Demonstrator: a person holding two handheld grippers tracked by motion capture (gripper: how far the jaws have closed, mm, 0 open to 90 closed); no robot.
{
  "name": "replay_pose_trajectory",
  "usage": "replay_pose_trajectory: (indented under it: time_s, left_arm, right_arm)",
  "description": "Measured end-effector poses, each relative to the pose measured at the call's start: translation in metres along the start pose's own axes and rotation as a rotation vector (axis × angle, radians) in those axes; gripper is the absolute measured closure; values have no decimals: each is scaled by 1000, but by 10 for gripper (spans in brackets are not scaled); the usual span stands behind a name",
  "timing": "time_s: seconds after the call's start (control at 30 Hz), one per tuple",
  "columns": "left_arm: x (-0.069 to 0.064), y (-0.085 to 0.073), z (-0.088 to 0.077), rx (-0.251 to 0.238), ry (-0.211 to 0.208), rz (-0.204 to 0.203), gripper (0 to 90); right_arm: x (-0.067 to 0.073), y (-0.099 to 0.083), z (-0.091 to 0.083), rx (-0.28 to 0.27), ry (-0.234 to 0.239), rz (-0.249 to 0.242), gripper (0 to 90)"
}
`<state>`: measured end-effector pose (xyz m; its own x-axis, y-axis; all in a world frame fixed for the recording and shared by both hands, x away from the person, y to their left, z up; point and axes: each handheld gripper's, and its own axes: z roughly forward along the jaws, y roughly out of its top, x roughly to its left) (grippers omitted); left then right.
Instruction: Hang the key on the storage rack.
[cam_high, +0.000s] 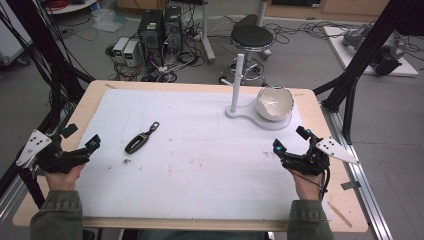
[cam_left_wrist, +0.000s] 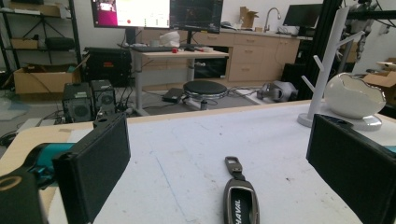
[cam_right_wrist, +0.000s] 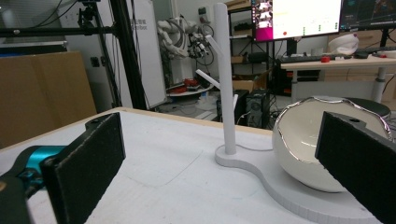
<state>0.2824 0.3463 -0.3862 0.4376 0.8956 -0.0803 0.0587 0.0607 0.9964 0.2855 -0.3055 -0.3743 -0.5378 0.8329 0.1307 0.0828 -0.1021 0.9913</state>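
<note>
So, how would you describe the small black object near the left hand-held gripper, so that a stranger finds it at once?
Look at the white mat that covers the wooden table. On its left half, just ahead of the left hand-held gripper, lies a black car key fob with a metal clip. It is the one dark, flat, slim thing there; the stand and bowl are white.

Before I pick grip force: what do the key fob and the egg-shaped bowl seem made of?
Key fob: likely hard black plastic with a metal-looking trim and clip. Egg-shaped bowl: probably glazed ceramic, glossy white with a shiny silvery jagged rim.
</note>
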Motion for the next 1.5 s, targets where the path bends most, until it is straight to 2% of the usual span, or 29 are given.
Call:
replay_pose_trajectory:
  time_s: [0.2,0.5,0.63,0.7,0.77,0.9,1.03,1.2,1.4,1.5]
  left_arm:
    - [0,-1,2,18,-5,-2,66]
    - [1,0,0,6,1,-1,70]
    - [0,-1,1,39,-12,-13,67]
    - [0,-1,1,53,-2,-16,54]
    - [0,0,2,62,-14,-25,54]
    - [-1,3,2,66,-18,-26,54]
    - [-5,8,4,74,-11,-17,23]
    - [-8,16,12,106,-46,10,17]
    - [-13,33,30,144,-76,49,17]
    - [-15,37,41,206,-91,55,17]
  right_arm:
    - [-1,-2,-2,-3,-9,8,7]
    - [-2,-1,-3,-10,-23,25,7]
    - [0,-3,0,7,-23,24,7]
    - [0,-3,0,3,-26,26,7]
    - [1,-3,1,-1,-26,43,7]
    - [1,-2,1,-6,-28,37,7]
    - [1,-2,1,-4,-30,44,7]
    - [1,0,1,-10,-25,35,7]
    - [0,0,1,-10,-25,27,7]
    - [0,0,1,-6,-26,23,7]
